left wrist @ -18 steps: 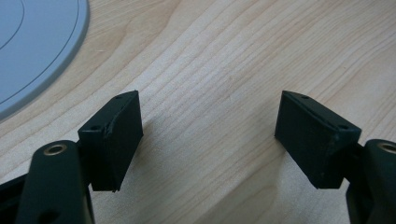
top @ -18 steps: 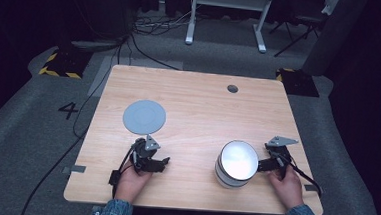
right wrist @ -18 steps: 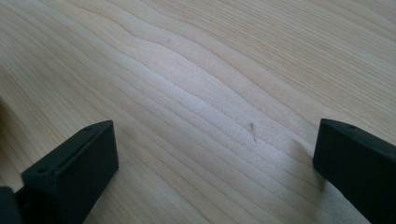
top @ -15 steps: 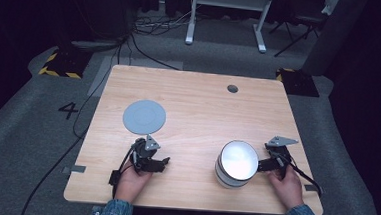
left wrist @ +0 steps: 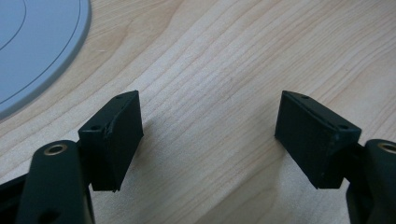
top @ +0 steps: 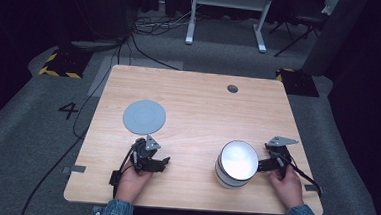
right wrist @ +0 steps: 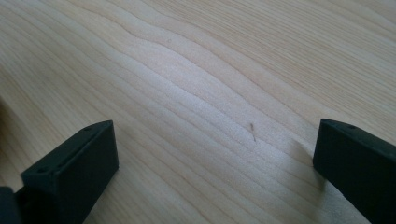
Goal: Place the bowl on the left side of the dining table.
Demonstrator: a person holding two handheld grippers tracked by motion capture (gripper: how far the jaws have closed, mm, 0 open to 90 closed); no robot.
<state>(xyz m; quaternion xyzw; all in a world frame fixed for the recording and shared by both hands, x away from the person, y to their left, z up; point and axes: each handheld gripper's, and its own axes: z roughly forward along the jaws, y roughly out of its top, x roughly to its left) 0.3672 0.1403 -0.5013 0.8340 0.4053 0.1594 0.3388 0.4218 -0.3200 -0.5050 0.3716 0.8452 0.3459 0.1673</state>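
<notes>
The grey lid point(left wrist: 32, 46) is running off the edge of my left gripper view. I am resting my left gripper point(top: 161, 163) wide open on the table point(top: 203, 113), gripping nothing. My right gripper point(top: 264, 164), equally spread and empty, is sitting just beside the white pot point(top: 237, 163).

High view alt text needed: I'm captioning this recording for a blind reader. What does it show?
A person's two hands rest grippers on a wooden table. The right gripper, jaws open, sits beside a white bowl. The left gripper, also open, lies just below a flat grey disc.
</notes>
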